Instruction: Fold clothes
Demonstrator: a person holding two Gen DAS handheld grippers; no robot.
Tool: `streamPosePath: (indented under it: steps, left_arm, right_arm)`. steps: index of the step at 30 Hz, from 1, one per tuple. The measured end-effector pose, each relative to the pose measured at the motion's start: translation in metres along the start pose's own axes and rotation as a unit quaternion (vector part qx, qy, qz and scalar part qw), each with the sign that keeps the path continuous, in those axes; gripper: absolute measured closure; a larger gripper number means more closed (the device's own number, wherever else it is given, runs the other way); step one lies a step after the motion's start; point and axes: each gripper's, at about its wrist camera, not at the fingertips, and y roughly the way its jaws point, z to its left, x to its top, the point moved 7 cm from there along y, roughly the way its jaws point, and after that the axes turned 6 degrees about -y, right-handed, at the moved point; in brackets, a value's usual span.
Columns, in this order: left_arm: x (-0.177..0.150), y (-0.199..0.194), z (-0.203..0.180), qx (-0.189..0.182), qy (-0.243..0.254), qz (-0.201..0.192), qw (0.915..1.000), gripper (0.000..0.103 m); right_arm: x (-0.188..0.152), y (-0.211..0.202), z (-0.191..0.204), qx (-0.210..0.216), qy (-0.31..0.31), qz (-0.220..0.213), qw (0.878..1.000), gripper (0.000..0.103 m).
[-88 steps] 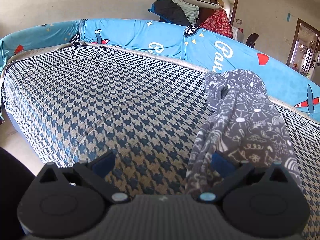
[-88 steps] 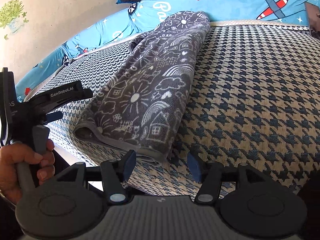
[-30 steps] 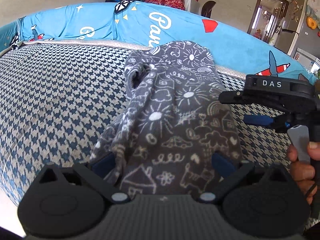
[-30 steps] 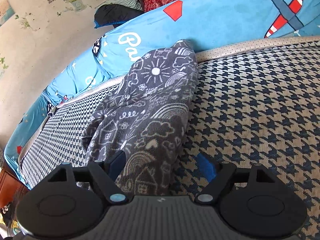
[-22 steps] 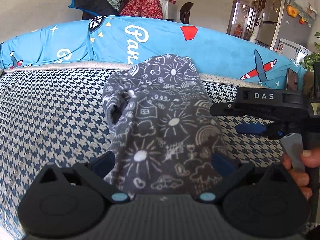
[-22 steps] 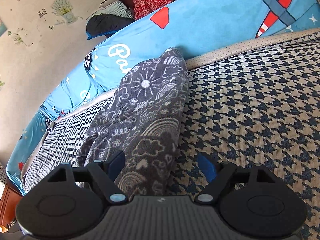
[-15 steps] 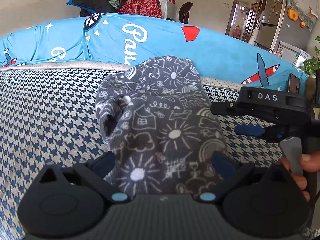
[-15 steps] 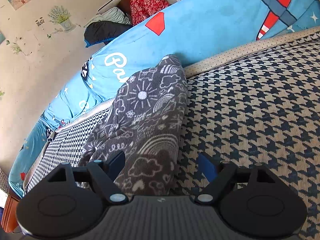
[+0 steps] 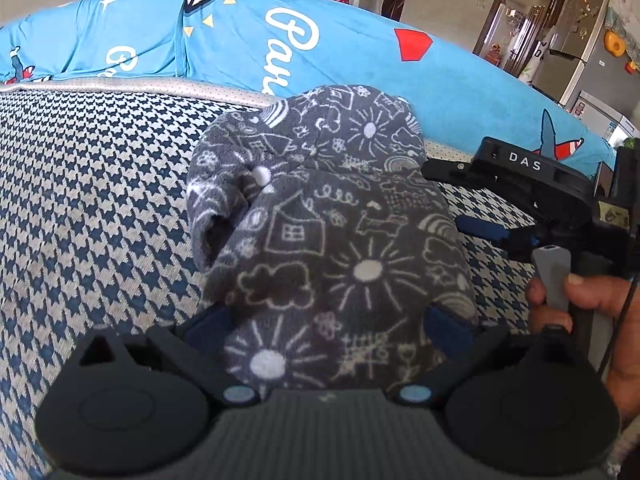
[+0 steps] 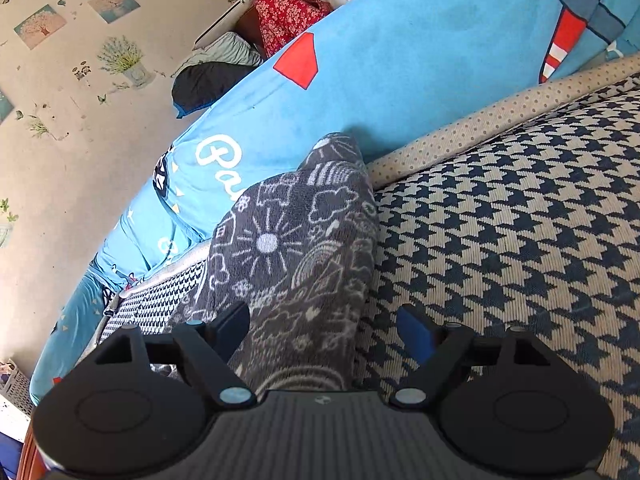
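Note:
A grey fleece garment (image 9: 320, 220) printed with white suns, houses and clouds lies folded in a long strip on the houndstooth bed cover (image 9: 100, 200). Its far end rests against the blue bedding. My left gripper (image 9: 326, 326) is open, jaws wide, with the garment's near end lying between and over the fingers. In the right wrist view the garment (image 10: 296, 248) runs forward from my right gripper (image 10: 324, 330), which is open too, with the cloth's right edge inside the jaws beside the left finger (image 10: 234, 326). A hand (image 9: 580, 292) holds the right gripper's handle at the garment's right side.
Blue bedding (image 9: 280, 48) with white lettering and red planes rises along the back of the bed, above a dotted beige border (image 10: 500, 120). Piled clothes (image 10: 248, 52) sit behind it. A doorway (image 9: 516, 20) and a fridge (image 9: 596, 40) are at the far right.
Both grippers have moved forward along the garment toward the blue bedding. The cloth now looks shorter and more bunched, and it fills more of both views. Both jaws stay open.

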Motion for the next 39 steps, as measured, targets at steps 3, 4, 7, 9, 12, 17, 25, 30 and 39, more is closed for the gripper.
streamPosePath:
  steps: [3,4,7,9,12,17,25,30,39]
  left_arm:
    - [0.001,0.000,0.000,0.000,-0.004,0.000,1.0000,0.000]
    - [0.000,0.000,0.000,0.000,-0.003,0.000,1.0000,0.000]
    - [-0.001,0.000,0.000,-0.002,-0.003,0.002,1.0000,0.000]
    - [-0.001,0.000,0.000,-0.003,-0.004,0.003,1.0000,0.000]
    - [-0.001,0.001,0.001,-0.005,-0.007,0.006,0.9999,0.000]
    - [-0.002,0.002,0.000,-0.006,-0.008,0.011,0.9999,0.000]
    - [-0.002,0.004,0.001,-0.006,-0.012,0.012,0.9998,0.000]
    - [-0.003,0.006,0.001,-0.006,-0.010,0.015,0.9998,0.000]
    - [-0.006,0.007,-0.002,-0.007,-0.008,0.025,0.9996,0.000]
  right_arm:
    - [0.002,0.010,-0.009,0.015,0.017,-0.001,1.000,0.022]
    - [0.004,0.012,-0.011,0.018,0.022,-0.003,1.000,0.022]
    - [0.008,0.020,-0.016,0.026,0.029,-0.006,0.999,0.022]
    - [0.011,0.024,-0.016,0.029,0.025,-0.009,0.999,0.022]
    - [0.016,0.029,-0.016,0.035,0.019,-0.013,0.999,0.022]
    - [0.024,0.039,-0.017,0.044,0.010,-0.019,0.999,0.021]
    - [0.031,0.060,-0.002,0.024,-0.067,-0.008,0.997,0.021]
    - [0.034,0.071,0.001,0.034,-0.095,-0.006,0.995,0.022]
    - [0.042,0.082,-0.012,0.058,-0.063,-0.017,0.996,0.057]
